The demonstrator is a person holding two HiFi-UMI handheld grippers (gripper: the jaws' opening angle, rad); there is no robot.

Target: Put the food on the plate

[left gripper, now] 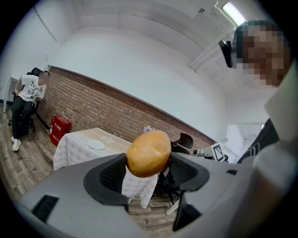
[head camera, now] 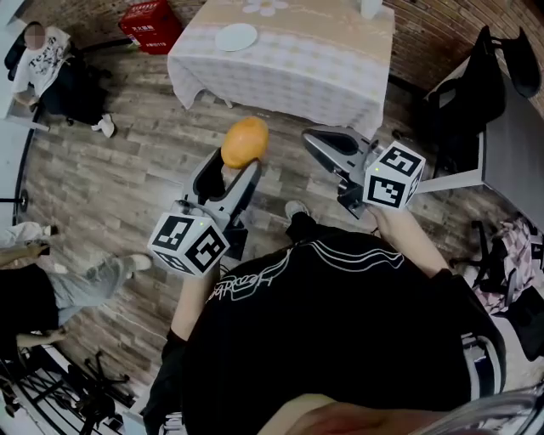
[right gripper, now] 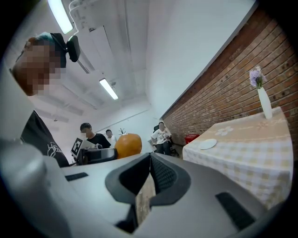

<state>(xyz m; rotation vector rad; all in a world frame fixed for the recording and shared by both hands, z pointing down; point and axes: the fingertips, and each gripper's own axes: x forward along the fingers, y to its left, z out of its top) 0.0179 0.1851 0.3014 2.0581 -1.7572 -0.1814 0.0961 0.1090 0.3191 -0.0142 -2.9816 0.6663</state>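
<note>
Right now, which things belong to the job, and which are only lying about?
Job: round orange-yellow food gripped by the left gripper; small white plate on the checked-cloth table.
Lying about: red rectangular crate; white vase of purple flowers.

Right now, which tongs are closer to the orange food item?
Left. The left tongs are clamped on the orange food item. The right tongs are shut and empty, apart from it, to its right in the head view.
</note>
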